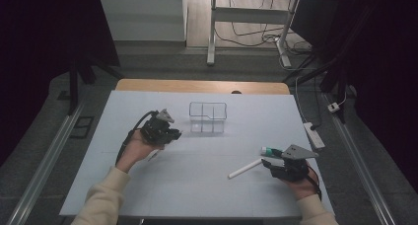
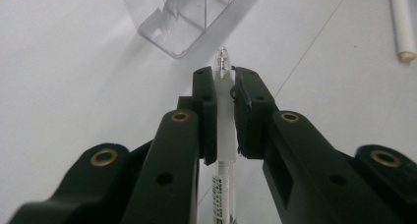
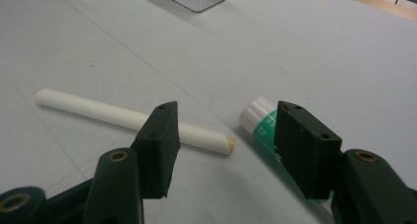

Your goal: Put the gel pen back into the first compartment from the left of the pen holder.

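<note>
Clamping a clear pen (image 2: 224, 130) between its 2 jaws, the left gripper (image 1: 161, 130) sits left of centre, beside the clear organiser (image 1: 207, 117). Lower right, the right gripper (image 1: 287, 166) stands parted, empty, near a white marker (image 3: 130, 118) and glue stick (image 3: 259, 120).

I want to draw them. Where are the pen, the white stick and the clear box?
pen (image 2: 225, 130), left gripper view, its clear barrel.
white stick (image 3: 108, 113), right gripper view, its middle.
clear box (image 1: 207, 117), high view, its front wall.
</note>
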`<move>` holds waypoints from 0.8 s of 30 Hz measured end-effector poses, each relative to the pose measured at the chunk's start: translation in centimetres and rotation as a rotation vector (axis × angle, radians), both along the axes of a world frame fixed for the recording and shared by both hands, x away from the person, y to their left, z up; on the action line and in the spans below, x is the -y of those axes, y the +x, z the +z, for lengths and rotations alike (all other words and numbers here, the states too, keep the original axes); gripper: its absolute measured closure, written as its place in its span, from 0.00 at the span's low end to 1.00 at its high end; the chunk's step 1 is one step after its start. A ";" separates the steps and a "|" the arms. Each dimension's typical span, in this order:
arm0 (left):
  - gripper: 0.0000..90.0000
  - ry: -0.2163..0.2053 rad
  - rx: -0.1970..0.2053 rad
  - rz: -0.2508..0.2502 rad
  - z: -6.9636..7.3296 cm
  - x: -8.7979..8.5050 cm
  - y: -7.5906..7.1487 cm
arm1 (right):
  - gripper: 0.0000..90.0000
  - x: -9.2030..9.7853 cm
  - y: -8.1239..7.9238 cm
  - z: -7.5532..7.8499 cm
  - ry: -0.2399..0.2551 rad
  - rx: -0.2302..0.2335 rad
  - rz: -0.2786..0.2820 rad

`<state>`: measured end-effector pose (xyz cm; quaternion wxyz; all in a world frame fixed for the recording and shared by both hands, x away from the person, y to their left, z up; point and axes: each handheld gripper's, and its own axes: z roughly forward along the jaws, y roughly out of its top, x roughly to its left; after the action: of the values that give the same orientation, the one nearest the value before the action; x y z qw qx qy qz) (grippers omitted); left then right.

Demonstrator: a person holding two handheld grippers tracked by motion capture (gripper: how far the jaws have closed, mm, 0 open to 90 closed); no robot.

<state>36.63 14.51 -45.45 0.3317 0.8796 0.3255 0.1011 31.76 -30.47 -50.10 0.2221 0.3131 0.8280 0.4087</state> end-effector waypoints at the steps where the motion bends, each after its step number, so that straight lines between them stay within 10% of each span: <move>1: 0.89 -0.007 0.001 0.002 0.0 -0.1 0.0 | 0.47 0.0 0.0 0.0 0.000 0.000 0.000; 24: 0.89 -0.151 0.066 0.042 1.7 -2.2 -0.6 | 0.47 0.1 0.0 0.1 -0.004 -0.002 -0.001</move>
<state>36.04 16.67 -43.72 0.4055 0.8413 0.3395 0.1121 31.77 -30.55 -50.03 0.2223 0.3137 0.8287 0.4067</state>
